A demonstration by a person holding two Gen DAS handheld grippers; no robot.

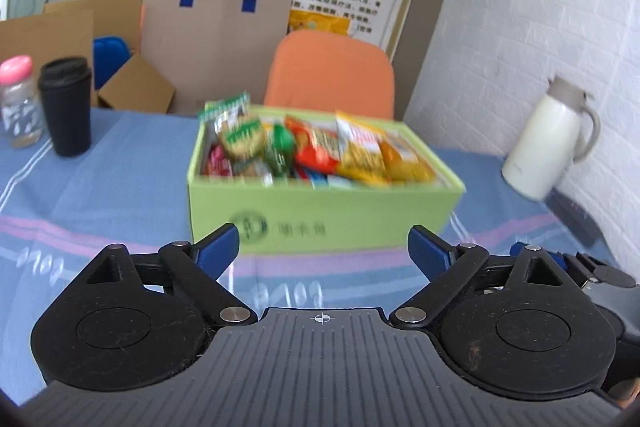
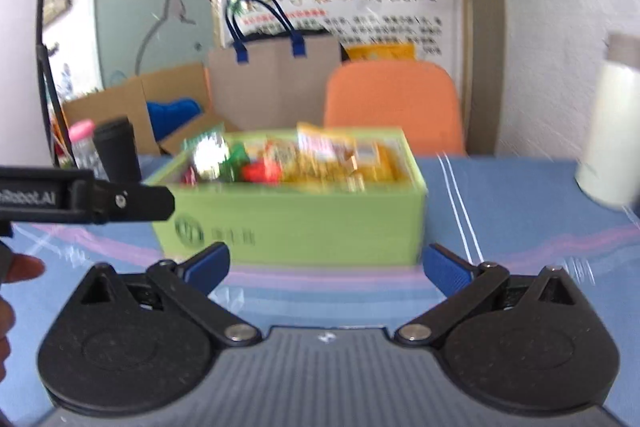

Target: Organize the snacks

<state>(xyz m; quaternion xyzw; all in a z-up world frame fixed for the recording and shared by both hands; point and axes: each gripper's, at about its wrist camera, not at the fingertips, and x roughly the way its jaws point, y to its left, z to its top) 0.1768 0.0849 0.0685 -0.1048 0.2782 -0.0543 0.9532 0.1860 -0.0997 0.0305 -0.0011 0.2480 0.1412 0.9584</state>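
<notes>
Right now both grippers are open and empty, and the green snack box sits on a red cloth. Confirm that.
One detail is wrong: the cloth is blue with pink and white stripes, not red, as the left wrist view shows. The rest holds: left gripper and right gripper are open and empty, facing the green snack box.

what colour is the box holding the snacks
Light green box with a darker green logo; clearest in the left wrist view.

A table draped in blue striped cloth (image 1: 120,187) carries a green snack box (image 1: 320,215), a black tumbler (image 1: 66,107), a pink-lidded jar (image 1: 18,103) and a white flask (image 1: 548,143).
</notes>
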